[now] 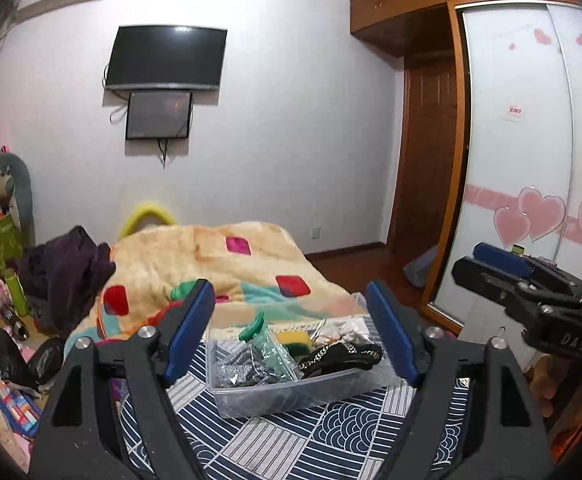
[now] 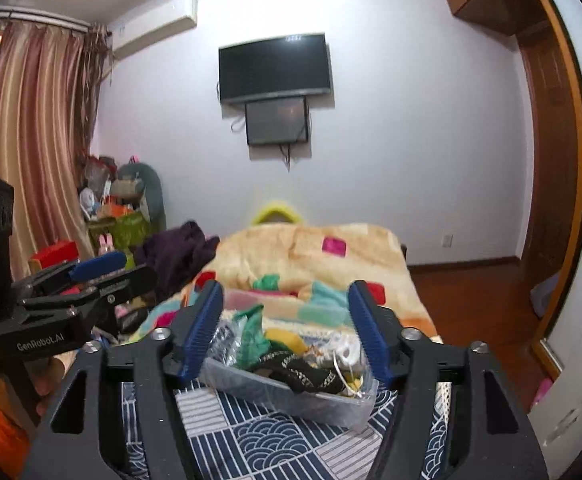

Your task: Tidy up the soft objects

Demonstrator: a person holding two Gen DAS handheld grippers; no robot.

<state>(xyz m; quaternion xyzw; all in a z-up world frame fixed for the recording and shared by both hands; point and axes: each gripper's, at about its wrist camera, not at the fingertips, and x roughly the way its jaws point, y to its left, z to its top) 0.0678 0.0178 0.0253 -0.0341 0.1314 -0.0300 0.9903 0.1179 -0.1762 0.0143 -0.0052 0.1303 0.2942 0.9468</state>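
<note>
A clear plastic box (image 1: 275, 396) sits on a blue-and-white patterned cloth (image 1: 291, 436) on the bed. It holds several soft items: a black piece with gold trim (image 1: 343, 356), a green piece (image 1: 255, 328), grey fabric (image 1: 247, 368), and white and yellow pieces. My left gripper (image 1: 291, 332) is open and empty, above the near side of the box. My right gripper (image 2: 287, 332) is open and empty, also just short of the box (image 2: 291, 396). Each gripper shows in the other's view, the right one (image 1: 503, 268) at the right edge and the left one (image 2: 99, 268) at the left.
A yellow fleece blanket (image 1: 211, 256) with coloured squares covers the bed behind the box. A dark purple garment (image 1: 67, 268) lies at its left. Clutter (image 1: 3, 320) fills the floor at left. A wardrobe (image 1: 523, 160) and a wooden floor (image 2: 471, 300) are at right.
</note>
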